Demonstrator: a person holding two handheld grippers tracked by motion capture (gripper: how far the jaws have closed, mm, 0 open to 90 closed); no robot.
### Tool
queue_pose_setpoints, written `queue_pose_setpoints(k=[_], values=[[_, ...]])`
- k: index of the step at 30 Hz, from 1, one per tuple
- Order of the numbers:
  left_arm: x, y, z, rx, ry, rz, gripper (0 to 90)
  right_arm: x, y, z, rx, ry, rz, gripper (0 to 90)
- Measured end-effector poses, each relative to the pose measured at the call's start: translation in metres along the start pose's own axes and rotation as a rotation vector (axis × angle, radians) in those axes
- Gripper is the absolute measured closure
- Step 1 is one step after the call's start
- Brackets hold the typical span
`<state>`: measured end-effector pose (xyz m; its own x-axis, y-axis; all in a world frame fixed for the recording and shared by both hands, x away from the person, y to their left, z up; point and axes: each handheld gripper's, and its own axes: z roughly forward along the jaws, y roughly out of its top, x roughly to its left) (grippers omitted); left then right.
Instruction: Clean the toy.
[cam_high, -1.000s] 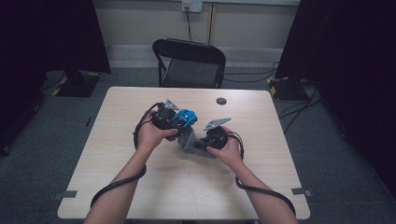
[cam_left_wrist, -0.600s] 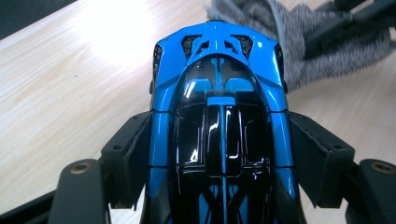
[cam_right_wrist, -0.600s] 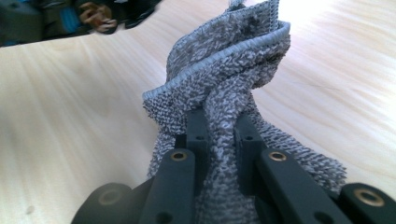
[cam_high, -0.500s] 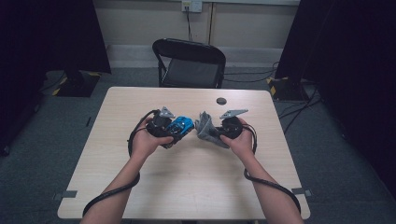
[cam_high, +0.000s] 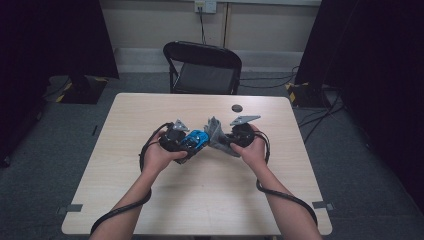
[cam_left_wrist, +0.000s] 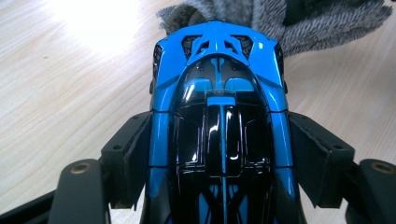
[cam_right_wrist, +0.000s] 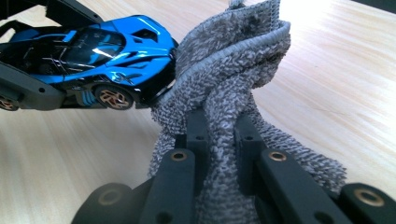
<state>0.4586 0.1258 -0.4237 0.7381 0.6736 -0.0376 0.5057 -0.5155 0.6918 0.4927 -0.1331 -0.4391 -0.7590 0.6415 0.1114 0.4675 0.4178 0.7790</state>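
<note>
The blue toy car is held above the middle of the table, between the two grippers. The left gripper has its jaws closed against the two sides of the car, one black pad on each flank, so the car sits tight between them with its top facing the camera of that gripper. In the right gripper view the car is tilted a little and its bronze wheel is visible. One end of the car touches the grey cloth. The right gripper pinches this cloth between its jaws, and the cloth stands up in a bunch and hangs down around them. In the high view the person's left hand and right hand hold the grippers near each other. A small dark round thing lies on the table farther away, and a black chair stands behind the table.
</note>
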Motion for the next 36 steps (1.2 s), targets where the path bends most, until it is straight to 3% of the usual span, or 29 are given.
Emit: queue_pose_setpoints(k=[13,21,36], values=[[-0.005,0.012,0.000,-0.024,-0.002,0.009,28.3,0.006,-0.007,0.009,0.004,0.055,0.009,81.0],[-0.002,0.018,0.005,-0.023,-0.009,-0.014,28.3,0.022,-0.004,0.016,0.015,0.097,-0.038,81.0],[0.005,0.022,0.008,-0.011,0.000,-0.035,28.3,0.036,-0.003,0.023,0.024,0.137,-0.086,81.0]])
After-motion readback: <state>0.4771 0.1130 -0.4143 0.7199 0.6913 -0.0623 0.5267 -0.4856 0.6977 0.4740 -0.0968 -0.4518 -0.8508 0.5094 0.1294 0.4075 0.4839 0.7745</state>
